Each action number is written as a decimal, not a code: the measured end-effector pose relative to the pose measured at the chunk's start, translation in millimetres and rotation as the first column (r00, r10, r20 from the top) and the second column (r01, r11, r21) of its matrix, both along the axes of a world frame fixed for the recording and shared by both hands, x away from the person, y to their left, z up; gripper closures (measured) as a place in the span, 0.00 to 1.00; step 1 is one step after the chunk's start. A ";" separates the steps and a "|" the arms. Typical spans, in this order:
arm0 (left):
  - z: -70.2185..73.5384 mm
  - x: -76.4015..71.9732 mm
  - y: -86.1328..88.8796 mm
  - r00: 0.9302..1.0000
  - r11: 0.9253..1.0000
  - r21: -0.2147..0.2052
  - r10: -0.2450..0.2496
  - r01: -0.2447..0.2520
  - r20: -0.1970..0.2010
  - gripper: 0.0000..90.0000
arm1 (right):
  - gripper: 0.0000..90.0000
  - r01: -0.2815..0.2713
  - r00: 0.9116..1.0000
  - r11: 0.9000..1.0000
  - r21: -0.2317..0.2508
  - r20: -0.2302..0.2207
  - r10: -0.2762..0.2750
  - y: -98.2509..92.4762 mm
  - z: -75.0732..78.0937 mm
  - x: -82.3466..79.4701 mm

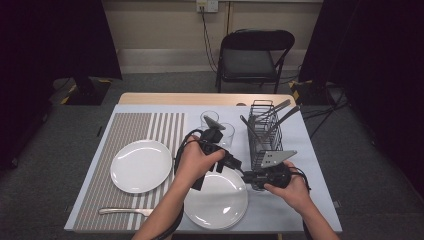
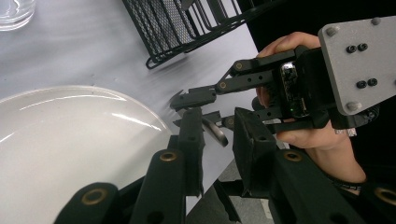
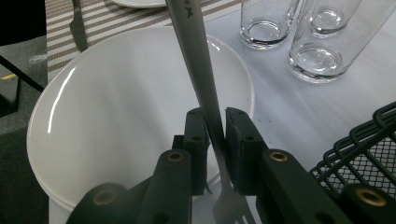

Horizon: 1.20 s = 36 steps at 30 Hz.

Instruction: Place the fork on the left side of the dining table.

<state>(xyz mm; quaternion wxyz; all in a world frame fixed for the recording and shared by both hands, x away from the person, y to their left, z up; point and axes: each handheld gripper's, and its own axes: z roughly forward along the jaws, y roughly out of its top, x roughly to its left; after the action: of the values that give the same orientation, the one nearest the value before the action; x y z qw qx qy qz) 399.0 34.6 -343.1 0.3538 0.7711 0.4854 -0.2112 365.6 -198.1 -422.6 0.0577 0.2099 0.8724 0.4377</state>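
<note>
My right gripper (image 3: 215,121) is shut on the handle of a silver fork (image 3: 196,56). The tines sit near its camera and the handle reaches out over a white plate (image 3: 116,116). In the high view this gripper (image 1: 246,176) is at the right rim of the near plate (image 1: 215,205), beside the wire rack. My left gripper (image 2: 219,135) faces it tip to tip. Its jaws stand apart, and a short silver piece of the fork (image 2: 215,132) shows in the gap with no pad pressing on it. From above, the left gripper (image 1: 234,164) hovers over the plate's far edge.
A second white plate (image 1: 140,165) and another fork (image 1: 122,211) lie on the striped placemat (image 1: 125,130). Two empty glasses (image 1: 226,132) stand behind the hands. The black wire cutlery rack (image 1: 265,135) holds several utensils at right. A folding chair (image 1: 252,52) stands beyond the table.
</note>
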 end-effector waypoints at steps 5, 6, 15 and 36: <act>-1.4 0.5 -0.3 1.000 1.000 0.004 -0.001 0.001 -0.010 0.83 | 0.88 0.000 1.000 1.000 0.001 0.001 0.000 -0.4 0.6 -0.1; -1.9 0.9 -0.1 1.000 1.000 0.007 0.000 0.000 -0.009 0.84 | 0.87 0.002 1.000 1.000 0.003 -0.001 -0.002 -0.4 0.8 -0.3; -4.6 2.4 0.5 0.999 0.999 0.019 0.027 -0.027 -0.017 0.88 | 0.83 0.000 1.000 1.000 -0.004 0.006 0.000 0.1 1.0 -0.3; -6.3 6.0 20.1 0.997 0.998 0.004 0.070 -0.070 -0.041 0.97 | 0.76 0.008 1.000 1.000 -0.010 0.001 -0.008 -0.1 0.9 -0.1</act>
<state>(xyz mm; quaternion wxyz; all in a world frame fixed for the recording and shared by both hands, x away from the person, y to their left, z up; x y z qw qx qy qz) 405.0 54.7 -349.4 0.3498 0.7495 0.5197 -0.2139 365.5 -198.2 -421.7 0.0607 0.2131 0.8736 0.4332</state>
